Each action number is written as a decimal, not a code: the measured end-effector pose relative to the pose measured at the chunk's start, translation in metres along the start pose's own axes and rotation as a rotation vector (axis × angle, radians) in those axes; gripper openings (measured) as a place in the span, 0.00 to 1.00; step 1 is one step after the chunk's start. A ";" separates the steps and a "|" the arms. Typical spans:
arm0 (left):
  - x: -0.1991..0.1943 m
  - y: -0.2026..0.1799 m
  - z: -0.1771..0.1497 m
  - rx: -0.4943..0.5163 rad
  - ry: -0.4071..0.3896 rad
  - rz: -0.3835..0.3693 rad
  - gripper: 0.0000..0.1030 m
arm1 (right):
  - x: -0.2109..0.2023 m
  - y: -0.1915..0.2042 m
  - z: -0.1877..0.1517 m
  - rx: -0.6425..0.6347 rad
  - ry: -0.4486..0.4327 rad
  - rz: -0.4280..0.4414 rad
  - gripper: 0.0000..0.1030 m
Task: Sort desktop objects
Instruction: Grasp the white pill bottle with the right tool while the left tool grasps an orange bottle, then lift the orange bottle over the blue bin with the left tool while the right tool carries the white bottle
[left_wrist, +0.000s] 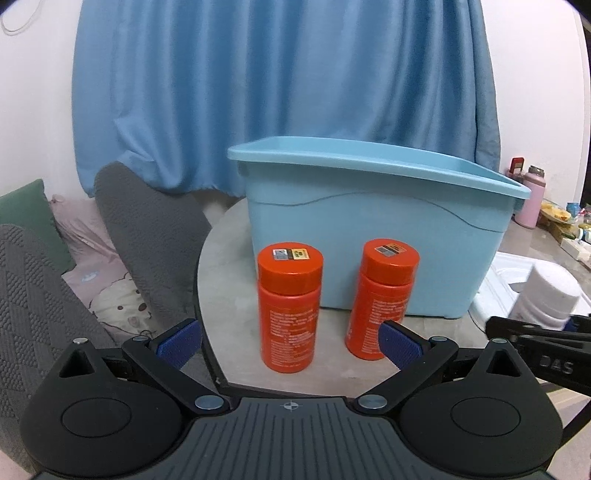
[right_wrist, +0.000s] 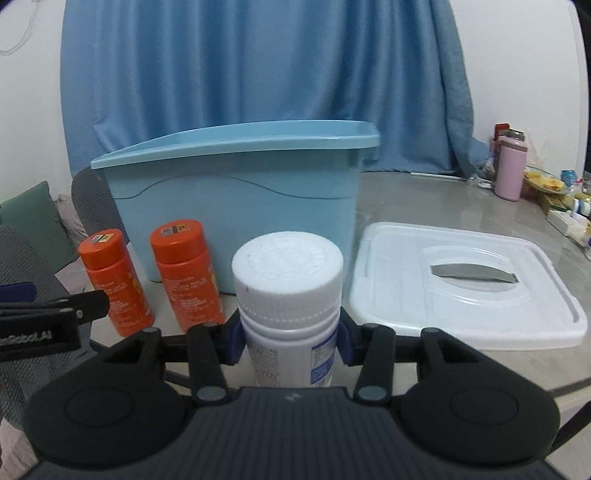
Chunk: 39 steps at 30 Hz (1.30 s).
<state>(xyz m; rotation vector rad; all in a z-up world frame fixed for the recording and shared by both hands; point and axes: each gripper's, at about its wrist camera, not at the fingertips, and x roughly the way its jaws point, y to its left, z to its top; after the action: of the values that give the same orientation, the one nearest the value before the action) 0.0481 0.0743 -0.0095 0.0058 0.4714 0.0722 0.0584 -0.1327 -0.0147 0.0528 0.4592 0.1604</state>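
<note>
Two orange bottles stand side by side on the grey table in front of a light blue bin (left_wrist: 369, 236). My left gripper (left_wrist: 290, 341) is open; the left orange bottle (left_wrist: 289, 310) stands between its blue pads, untouched, and the right orange bottle (left_wrist: 380, 302) stands just beyond the right pad. My right gripper (right_wrist: 290, 334) is shut on a white bottle (right_wrist: 290, 295) with a ribbed white cap, held upright in front of the bin (right_wrist: 236, 199). Both orange bottles show left of it in the right wrist view (right_wrist: 114, 280) (right_wrist: 186, 273).
The bin's white lid (right_wrist: 461, 288) lies flat on the table right of the bin. A pink flask (right_wrist: 511, 170) and assorted clutter sit at the far right. A blue curtain hangs behind. A grey sofa with cushions (left_wrist: 55, 280) lies left of the table edge.
</note>
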 end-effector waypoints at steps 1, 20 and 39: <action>0.001 -0.001 -0.001 0.002 -0.002 -0.004 1.00 | -0.002 -0.001 -0.001 0.002 -0.004 -0.004 0.47; 0.052 -0.005 -0.023 0.007 -0.047 -0.018 0.98 | 0.001 -0.020 -0.029 0.015 -0.057 -0.034 0.47; 0.101 -0.001 -0.014 -0.055 -0.070 0.004 0.49 | 0.019 -0.019 -0.030 -0.006 -0.104 -0.030 0.47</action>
<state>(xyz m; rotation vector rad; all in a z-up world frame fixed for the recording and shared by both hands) 0.1316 0.0803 -0.0678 -0.0448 0.3993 0.0889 0.0641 -0.1480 -0.0518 0.0482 0.3555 0.1293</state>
